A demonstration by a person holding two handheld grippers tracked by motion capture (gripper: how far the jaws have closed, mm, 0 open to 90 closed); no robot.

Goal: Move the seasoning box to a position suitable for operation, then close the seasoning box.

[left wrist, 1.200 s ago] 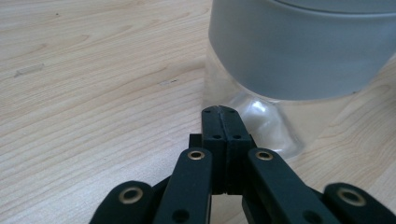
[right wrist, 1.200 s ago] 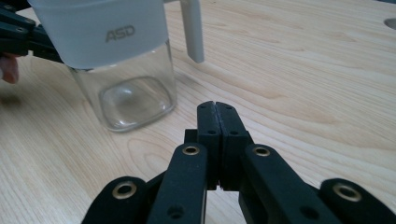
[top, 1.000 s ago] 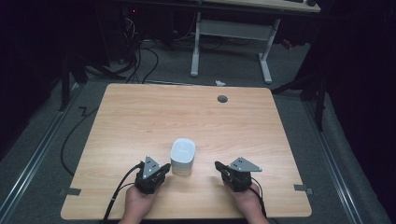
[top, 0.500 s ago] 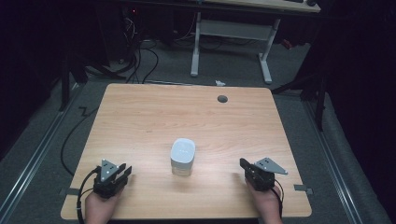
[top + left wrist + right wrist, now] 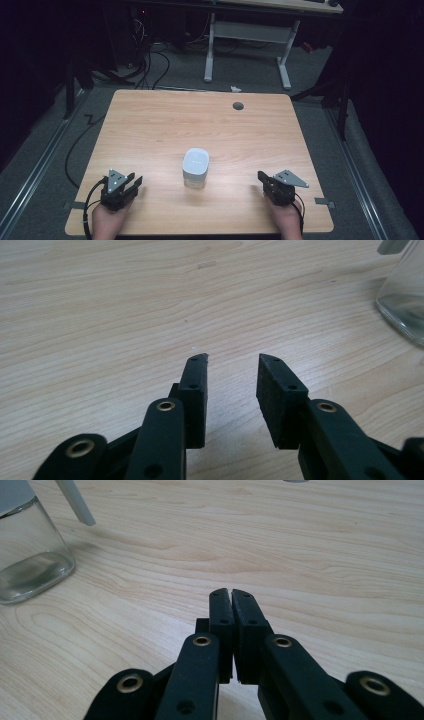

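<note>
Left hand-held gripper (image 5: 131, 183): released, jaws parted with a clear gap and nothing between them, resting low near the counter's front left corner; in the left gripper view (image 5: 232, 371) the pads frame bare wood
Right hand-held gripper (image 5: 262, 178): clenched, pads pressed together on nothing, near the front right corner; in the right gripper view (image 5: 230, 596) the tips meet over bare wood
Jar (image 5: 195, 167): clear glass with a white lid, standing upright on the counter between the 2 hand-held grippers, well apart from both and a little ahead of them; its glass base shows at the right edge of the left gripper view (image 5: 405, 305) and at the left edge of the right gripper view (image 5: 27, 560)
Step in hand: judged as a rest pose, both hand-held grippers set wide of the jar, nothing grasped
Next move: likely calls for the right one to part its jaws, then both to close inward on the jar from either side
Counter (image 5: 150, 130): bare wood all around the jar, plenty of room for approach
Edges: both hands sit close to the front edge; a small dark grommet hole (image 5: 238, 105) lies near the far edge, out of the way
</note>
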